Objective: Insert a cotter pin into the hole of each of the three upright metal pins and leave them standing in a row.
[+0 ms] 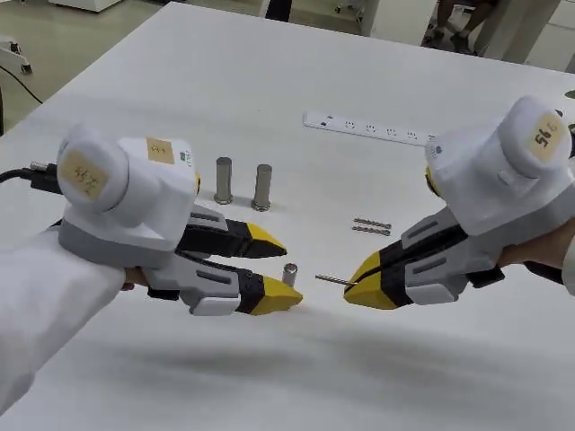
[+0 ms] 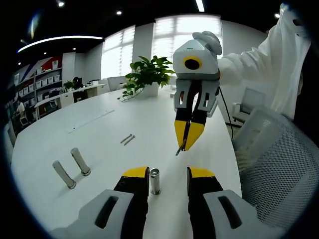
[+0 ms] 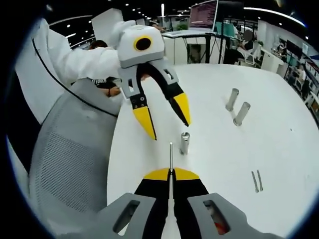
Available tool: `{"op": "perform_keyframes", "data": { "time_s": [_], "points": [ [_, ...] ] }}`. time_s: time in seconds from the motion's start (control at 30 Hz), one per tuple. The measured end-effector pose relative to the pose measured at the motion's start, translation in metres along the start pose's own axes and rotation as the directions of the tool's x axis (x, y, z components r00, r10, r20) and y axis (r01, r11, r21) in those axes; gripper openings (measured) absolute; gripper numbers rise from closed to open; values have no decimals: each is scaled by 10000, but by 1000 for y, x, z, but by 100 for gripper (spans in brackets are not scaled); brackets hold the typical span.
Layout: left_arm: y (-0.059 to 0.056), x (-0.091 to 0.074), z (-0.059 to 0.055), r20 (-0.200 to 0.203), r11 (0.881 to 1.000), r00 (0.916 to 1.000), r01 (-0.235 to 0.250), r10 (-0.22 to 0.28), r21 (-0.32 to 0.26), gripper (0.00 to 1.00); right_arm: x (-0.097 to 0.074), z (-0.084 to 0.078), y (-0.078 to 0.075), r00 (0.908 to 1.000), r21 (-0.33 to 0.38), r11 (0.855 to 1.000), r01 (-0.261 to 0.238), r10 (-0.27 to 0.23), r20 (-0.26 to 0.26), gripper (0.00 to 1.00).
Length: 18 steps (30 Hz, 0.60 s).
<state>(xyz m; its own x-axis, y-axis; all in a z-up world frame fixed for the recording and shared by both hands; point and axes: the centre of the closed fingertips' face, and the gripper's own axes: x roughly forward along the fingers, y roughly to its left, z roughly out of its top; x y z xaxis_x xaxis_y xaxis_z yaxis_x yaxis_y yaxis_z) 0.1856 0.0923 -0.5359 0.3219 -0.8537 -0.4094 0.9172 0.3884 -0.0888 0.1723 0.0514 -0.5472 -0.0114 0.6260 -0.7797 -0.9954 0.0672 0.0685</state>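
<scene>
A short upright metal pin point(image 1: 289, 272) stands between the jaws of my open left gripper point(image 2: 168, 175), which touch neither side of it. My right gripper point(image 1: 352, 291) is shut on a thin cotter pin point(image 1: 331, 280), held level with its free end a short way from that metal pin point(image 3: 185, 143). Two taller metal pins point(image 1: 224, 180) point(image 1: 262, 187) stand side by side farther back. In the right gripper view the left gripper point(image 3: 167, 119) faces me with its jaws spread behind the pin.
Two spare cotter pins point(image 1: 372, 226) lie on the white table point(image 1: 225, 81) right of the tall pins. A white power strip point(image 1: 368, 128) lies farther back. A mesh chair point(image 2: 269, 164) stands at the table's near edge, a potted plant point(image 2: 149, 74) at one end.
</scene>
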Motion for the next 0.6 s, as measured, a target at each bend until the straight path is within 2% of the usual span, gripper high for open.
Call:
{"op": "perform_keyframes", "data": {
  "time_s": [0.07, 0.2, 0.6],
  "points": [
    [2, 2, -3, -168, 9998, 9998, 146, -145, 95, 23, 5, -4, -5, 9998, -182, 9998, 40, -43, -204, 0],
    [8, 4, -4, -188, 9998, 9997, 174, -174, -25, 21, 11, -2, -11, 9998, -89, 10000, -19, 17, -200, 0],
    [14, 12, -8, -333, 9991, 9986, 401, -405, -118, 13, 20, -4, -23, 9991, -96, 9999, -135, 131, -406, 0]
  ]
}}
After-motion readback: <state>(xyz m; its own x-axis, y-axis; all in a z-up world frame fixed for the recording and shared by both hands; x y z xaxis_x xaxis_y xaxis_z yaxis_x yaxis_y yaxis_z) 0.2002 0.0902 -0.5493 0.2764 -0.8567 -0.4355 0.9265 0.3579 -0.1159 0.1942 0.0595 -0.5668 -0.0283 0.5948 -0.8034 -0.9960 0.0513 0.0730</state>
